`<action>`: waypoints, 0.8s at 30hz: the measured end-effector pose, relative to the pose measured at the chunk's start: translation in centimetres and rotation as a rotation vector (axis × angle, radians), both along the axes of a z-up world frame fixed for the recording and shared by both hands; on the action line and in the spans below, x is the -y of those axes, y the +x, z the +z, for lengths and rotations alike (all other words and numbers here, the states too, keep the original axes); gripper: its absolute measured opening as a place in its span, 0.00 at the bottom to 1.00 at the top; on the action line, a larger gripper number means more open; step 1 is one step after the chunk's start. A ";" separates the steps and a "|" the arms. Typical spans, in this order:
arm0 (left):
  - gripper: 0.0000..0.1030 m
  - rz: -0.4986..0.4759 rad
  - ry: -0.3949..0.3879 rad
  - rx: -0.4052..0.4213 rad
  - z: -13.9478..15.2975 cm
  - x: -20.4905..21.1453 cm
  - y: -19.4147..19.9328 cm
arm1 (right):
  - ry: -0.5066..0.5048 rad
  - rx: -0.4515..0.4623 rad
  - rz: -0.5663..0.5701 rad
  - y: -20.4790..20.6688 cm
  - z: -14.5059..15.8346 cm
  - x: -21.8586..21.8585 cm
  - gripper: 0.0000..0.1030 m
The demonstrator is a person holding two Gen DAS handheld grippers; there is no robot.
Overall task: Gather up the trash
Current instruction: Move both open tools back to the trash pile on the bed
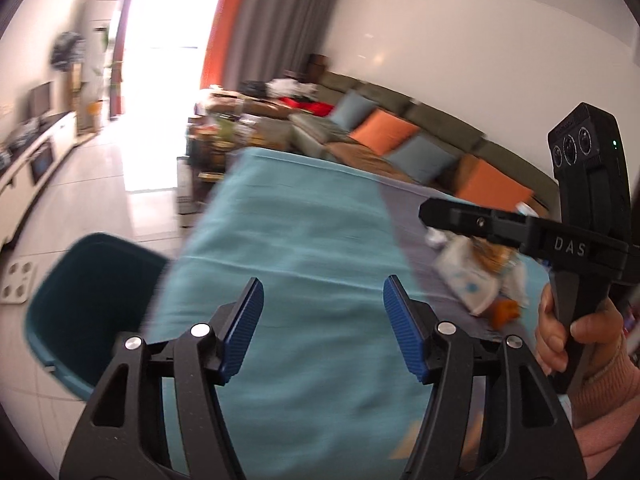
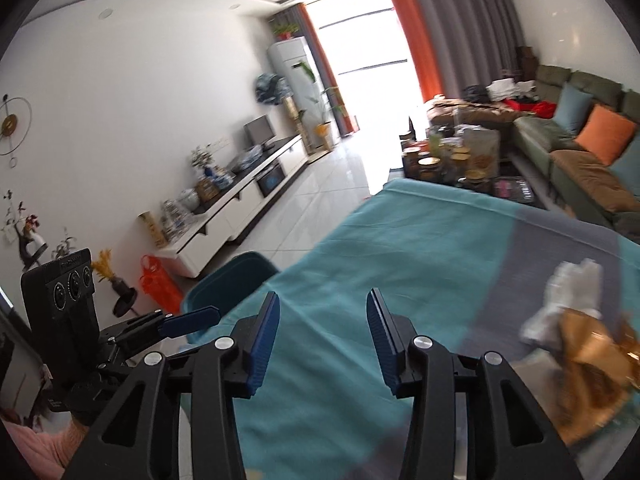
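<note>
In the left wrist view the left gripper [image 1: 323, 320] hangs over the teal cloth [image 1: 288, 240] with its blue pads spread apart and nothing between them. The cloth's left edge runs just beside the dark teal bin [image 1: 86, 300], which stands on the pale tiled floor [image 1: 108, 184] with its mouth open upward; only part of its rim shows, the rest cut off by the gripper's frame. To the right of the cloth lies a grey strip [image 1: 404, 224], and on it, blurred by motion, a heap of trash [image 1: 476, 276]: white paper, something orange, a printed wrapper, none clear enough to name further. The right gripper [image 1: 430, 210] juts in sideways above that heap, held by a hand [image 1: 560, 332]; from here its opening cannot be judged. Left of the bin the floor lies open as far as the white cabinet [image 1: 44, 156]. In the right wrist view the right gripper [image 2: 323, 336] is over the same cloth, pads apart and empty. The bin [image 2: 228, 280] sits just off the cloth's left edge, half hidden behind the left gripper's blue finger [image 2: 192, 320]. The trash [image 2: 576, 340] lies right of the cloth on the grey strip, a white crumple touching a crinkled gold wrapper, smeared and cut by the lens edge. Beyond the cloth's far edge stands a crowded low table [image 2: 456, 156], with open floor between it and the cabinet.
</note>
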State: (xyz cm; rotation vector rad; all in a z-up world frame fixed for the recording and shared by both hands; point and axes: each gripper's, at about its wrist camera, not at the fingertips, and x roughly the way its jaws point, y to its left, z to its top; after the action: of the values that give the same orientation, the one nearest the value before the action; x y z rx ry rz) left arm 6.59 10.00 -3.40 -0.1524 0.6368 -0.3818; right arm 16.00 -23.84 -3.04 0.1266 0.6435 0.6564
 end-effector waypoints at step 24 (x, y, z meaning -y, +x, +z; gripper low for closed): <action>0.59 -0.330 -0.012 -0.172 -3.6 16.1 3.2 | 0.035 -0.038 -0.419 -3.5 -4.2 18.7 0.42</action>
State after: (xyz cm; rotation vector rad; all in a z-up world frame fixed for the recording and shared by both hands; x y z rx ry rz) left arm 9.82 -6.13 -6.97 -0.0921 0.8321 -0.6959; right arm 12.46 -42.57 -7.25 0.2978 0.6178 0.2609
